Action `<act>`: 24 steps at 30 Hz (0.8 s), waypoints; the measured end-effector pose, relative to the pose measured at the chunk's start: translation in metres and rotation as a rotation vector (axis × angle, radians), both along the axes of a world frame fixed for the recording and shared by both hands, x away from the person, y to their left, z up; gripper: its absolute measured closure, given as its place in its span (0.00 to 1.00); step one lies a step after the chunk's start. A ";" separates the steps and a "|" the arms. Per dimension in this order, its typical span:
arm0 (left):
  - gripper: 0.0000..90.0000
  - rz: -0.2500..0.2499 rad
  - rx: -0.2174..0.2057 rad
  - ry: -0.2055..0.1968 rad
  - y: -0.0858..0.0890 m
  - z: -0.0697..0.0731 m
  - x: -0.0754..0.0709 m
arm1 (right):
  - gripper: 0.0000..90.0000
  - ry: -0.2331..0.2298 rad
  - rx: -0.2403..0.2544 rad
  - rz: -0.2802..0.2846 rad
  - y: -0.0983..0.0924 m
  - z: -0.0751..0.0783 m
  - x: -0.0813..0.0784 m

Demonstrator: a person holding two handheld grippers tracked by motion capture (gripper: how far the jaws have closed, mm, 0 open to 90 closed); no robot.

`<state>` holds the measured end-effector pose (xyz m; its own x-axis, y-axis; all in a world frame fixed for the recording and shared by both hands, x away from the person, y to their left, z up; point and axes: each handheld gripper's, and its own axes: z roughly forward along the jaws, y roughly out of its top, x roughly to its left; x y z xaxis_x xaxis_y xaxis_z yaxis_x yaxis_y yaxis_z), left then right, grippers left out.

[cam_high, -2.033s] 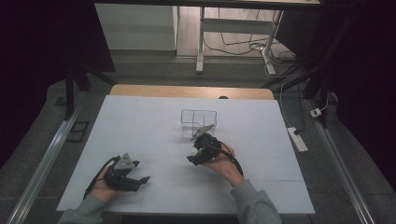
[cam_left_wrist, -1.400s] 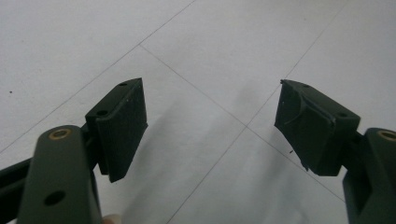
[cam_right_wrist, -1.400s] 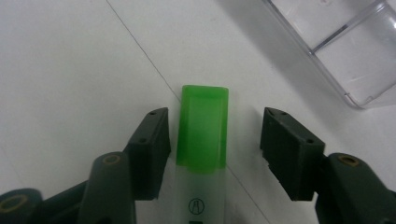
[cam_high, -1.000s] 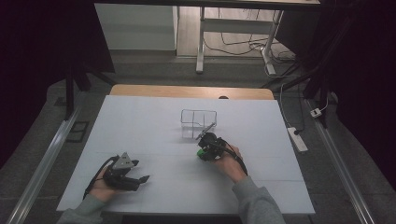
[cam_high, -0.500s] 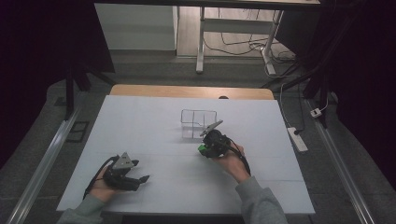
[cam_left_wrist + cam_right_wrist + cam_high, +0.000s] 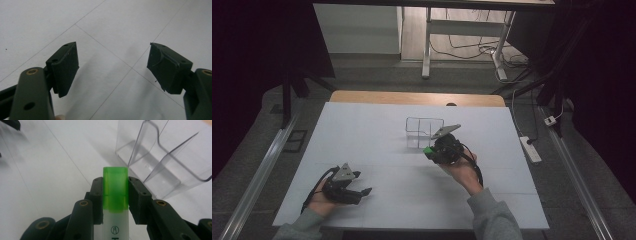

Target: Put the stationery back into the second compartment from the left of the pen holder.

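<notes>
In the right gripper view, the lower body of the green-capped marker (image 6: 115, 195) runs off the bottom edge, its printed mark too small to read. The clear holder (image 6: 160, 157) is cut by the top and right edges.

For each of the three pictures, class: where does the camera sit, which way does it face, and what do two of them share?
High view: above the near edge, facing forward and down on the table; both forearms show.
Left gripper view: on the left gripper, facing bare tabletop; open jaws.
Right gripper view: on the right gripper, facing the clear holder; jaws clamp a green-capped marker.
Shared: high and right views show holder and marker.
</notes>
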<state>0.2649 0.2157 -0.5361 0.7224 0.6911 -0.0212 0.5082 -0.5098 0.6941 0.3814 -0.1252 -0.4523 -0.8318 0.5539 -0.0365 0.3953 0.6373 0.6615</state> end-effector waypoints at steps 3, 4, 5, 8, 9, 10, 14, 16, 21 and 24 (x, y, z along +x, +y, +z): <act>0.28 0.005 -0.004 -0.002 0.000 0.000 0.000 | 0.74 -0.018 0.040 0.001 -0.001 0.007 -0.002; 0.28 0.007 -0.006 -0.003 0.001 0.000 0.000 | 0.74 -0.018 0.040 0.001 -0.001 0.007 -0.002; 0.28 0.007 -0.007 -0.002 0.001 0.000 0.000 | 0.74 -0.031 0.061 0.000 -0.001 0.012 -0.003; 0.28 0.004 -0.013 -0.003 0.001 0.001 0.000 | 0.74 -0.046 0.081 0.001 -0.001 0.017 -0.004; 0.28 0.005 -0.014 -0.003 0.001 0.002 0.000 | 0.74 -0.048 0.090 0.003 -0.001 0.020 -0.004; 0.28 0.006 -0.013 -0.003 0.001 0.001 0.000 | 0.74 -0.050 0.099 0.006 0.000 0.022 -0.004; 0.28 0.025 -0.017 -0.010 0.002 0.002 0.000 | 0.74 -0.082 0.142 0.008 0.001 0.033 -0.005; 0.28 0.027 -0.021 -0.015 0.002 0.002 0.000 | 0.74 -0.082 0.155 0.006 0.001 0.034 -0.005; 0.28 0.029 -0.034 -0.020 0.004 0.003 0.000 | 0.74 -0.108 0.177 0.000 0.002 0.041 -0.004; 0.28 0.037 -0.046 -0.025 0.005 0.004 0.000 | 0.74 -0.115 0.201 -0.019 0.002 0.042 0.000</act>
<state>0.2648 0.2208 -0.5322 0.6972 0.7159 -0.0362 0.5082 -0.4581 0.7293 0.3812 -0.1227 -0.4101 -0.8180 0.5749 -0.0181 0.3202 0.4814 0.8159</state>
